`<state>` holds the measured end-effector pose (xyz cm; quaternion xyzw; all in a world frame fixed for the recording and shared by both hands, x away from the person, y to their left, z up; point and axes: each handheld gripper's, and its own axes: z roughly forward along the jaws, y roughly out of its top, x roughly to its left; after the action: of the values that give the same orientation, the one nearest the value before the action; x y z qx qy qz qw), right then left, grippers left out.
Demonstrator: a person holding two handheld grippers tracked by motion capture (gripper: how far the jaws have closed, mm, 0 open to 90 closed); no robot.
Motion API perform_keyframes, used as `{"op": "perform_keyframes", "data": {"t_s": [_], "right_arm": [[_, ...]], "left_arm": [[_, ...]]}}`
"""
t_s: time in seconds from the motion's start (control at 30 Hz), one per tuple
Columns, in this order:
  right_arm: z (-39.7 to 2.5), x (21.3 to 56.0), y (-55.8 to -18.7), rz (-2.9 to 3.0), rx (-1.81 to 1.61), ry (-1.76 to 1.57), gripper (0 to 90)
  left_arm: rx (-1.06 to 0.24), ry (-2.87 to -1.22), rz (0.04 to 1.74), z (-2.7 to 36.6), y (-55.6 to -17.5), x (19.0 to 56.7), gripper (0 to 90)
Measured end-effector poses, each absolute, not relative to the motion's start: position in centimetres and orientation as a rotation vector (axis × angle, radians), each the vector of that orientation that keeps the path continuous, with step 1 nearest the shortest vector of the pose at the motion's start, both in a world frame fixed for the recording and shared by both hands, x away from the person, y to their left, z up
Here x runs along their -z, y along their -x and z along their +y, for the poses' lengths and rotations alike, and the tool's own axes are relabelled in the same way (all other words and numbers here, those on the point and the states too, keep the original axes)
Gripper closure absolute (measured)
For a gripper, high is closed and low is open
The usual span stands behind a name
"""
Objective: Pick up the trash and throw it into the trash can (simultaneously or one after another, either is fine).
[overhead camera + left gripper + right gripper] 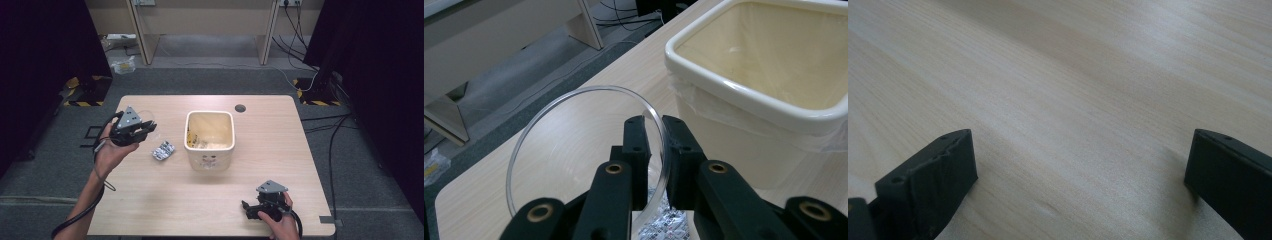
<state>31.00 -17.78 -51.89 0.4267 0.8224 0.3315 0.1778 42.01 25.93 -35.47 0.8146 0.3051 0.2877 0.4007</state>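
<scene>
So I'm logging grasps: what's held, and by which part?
Left gripper pinches a clear round lid by its rim. Right gripper holds nothing.

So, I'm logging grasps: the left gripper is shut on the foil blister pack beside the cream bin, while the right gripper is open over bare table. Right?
Not quite: the left gripper is shut on a clear round dish, as the left gripper view shows. The foil blister pack lies on the table beside the cream bin. The right gripper is open.
</scene>
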Motion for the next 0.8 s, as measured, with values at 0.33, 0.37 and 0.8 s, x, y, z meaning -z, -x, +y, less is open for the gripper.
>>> {"op": "perform_keyframes", "data": {"t_s": [0.33,0.37,0.8], "right_arm": [[-17.8,51.9,-31.0,2.327,-0.937,-1.208,0.3],[-17.8,51.9,-31.0,2.328,-0.937,-1.208,0.3],[-17.8,51.9,-31.0,2.326,-0.939,-1.207,0.3]], "left_arm": [[-0.749,-2.044,0.731,25.1,-41.5,34.1,81.0],[-0.750,-2.045,0.729,25.0,-41.4,34.0,81.0],[-0.767,-2.063,0.681,23.5,-41.3,33.4,80.9]]}}
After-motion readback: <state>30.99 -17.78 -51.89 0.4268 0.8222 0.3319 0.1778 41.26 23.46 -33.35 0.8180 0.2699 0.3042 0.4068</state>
